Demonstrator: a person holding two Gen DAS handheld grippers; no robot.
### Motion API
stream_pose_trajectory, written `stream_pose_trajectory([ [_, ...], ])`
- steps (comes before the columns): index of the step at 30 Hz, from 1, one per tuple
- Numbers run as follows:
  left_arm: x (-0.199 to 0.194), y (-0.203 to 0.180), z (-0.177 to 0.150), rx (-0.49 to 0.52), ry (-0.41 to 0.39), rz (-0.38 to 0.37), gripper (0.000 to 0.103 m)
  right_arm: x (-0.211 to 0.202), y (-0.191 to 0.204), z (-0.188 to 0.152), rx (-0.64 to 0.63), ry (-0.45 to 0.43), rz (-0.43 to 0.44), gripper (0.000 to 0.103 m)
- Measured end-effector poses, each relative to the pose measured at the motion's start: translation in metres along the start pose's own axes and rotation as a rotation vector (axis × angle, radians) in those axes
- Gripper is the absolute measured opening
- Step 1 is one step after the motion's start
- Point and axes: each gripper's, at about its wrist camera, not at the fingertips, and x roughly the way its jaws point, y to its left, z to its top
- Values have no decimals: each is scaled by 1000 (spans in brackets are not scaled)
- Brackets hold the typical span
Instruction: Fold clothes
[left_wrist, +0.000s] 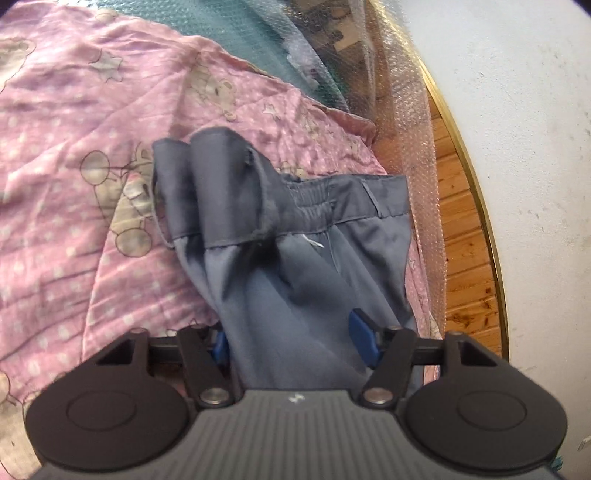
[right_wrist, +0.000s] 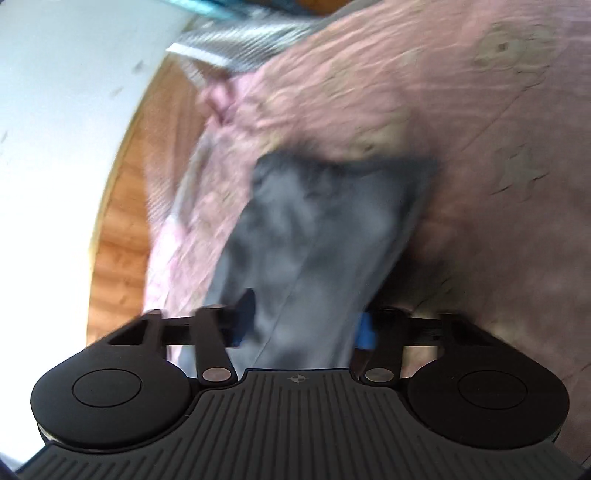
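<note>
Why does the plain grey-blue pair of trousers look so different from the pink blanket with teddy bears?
The grey-blue trousers are one plain colour; the pink teddy-bear blanket has dots, stars and bears. The trousers are a small bunched piece with a gathered waistband; the blanket spreads wide. The trousers lie on top, with the left gripper around them; the blanket lies underneath. Both are soft, wrinkled cloth.

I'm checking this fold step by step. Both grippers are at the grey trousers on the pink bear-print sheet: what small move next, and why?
Probably lift both ends slightly together. The left gripper and right gripper each have grey trousers fabric between the blue pads, while the waistband lies bunched on the pink bear-print sheet. The right view is blurred.
</note>
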Motion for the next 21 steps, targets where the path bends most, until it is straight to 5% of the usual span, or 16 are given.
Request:
stream_pose_trajectory([
  [1,-1,3,1,-14,1,1,10,4,2,1,-20,10,-31,4],
  [3,-5,4,4,-23,-4,-11,8,-2,15,1,-89,-4,-45,2],
  [8,-48,-33,5,-23,-49,-186,6,-50,60,4,-159,-86,48,0],
  [16,-160,-153,47,21,-183,-402,4,-151,148,21,-245,-155,130,0],
  [18,-168,-196,70,36,-211,-382,5,-158,175,35,-287,-137,132,0],
  [21,-123,-253,102,48,-179,-240,5,-139,218,51,-371,-67,108,0],
])
